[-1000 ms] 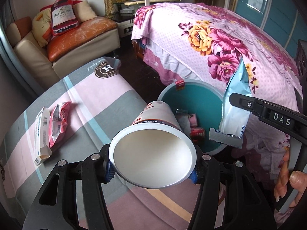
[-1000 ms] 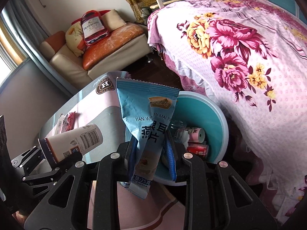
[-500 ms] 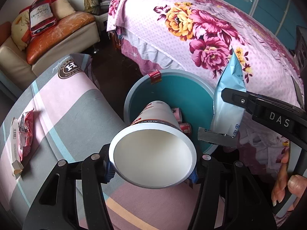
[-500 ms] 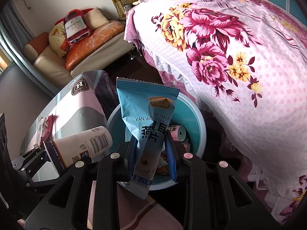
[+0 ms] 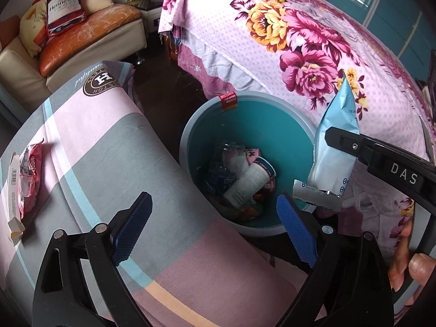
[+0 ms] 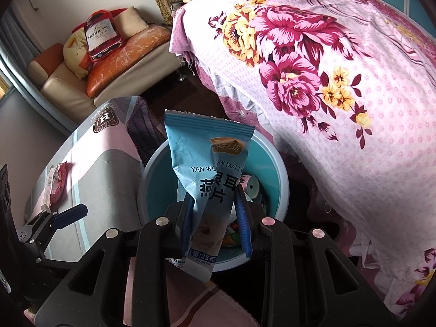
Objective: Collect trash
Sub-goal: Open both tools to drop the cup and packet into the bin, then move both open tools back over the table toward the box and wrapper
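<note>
Gone from the left gripper [image 5: 214, 224] is the white paper cup [image 5: 246, 184] it gripped a second ago; that cup now lies on its side inside the teal bin [image 5: 256, 125], on top of the cans and wrappers already heaped at the bottom. This gripper's jaws are opening, spread wide with nothing between them, above the near rim of the bin and the near edge of the table [image 5: 103, 147], which is covered in a pink and grey checked cloth. At the far left of that table a red snack wrapper [image 5: 28, 175] and a flattened white carton [image 5: 12, 190] lie side by side, touching. The right gripper [image 6: 215, 218] holds a light blue snack packet [image 6: 209, 171] upright, its jaws closed narrowly on the packet's lower half, directly over the bin. The bin stands on the floor between the table on the left and a bed with a pink flowered cover [image 5: 286, 35] on the right.
</note>
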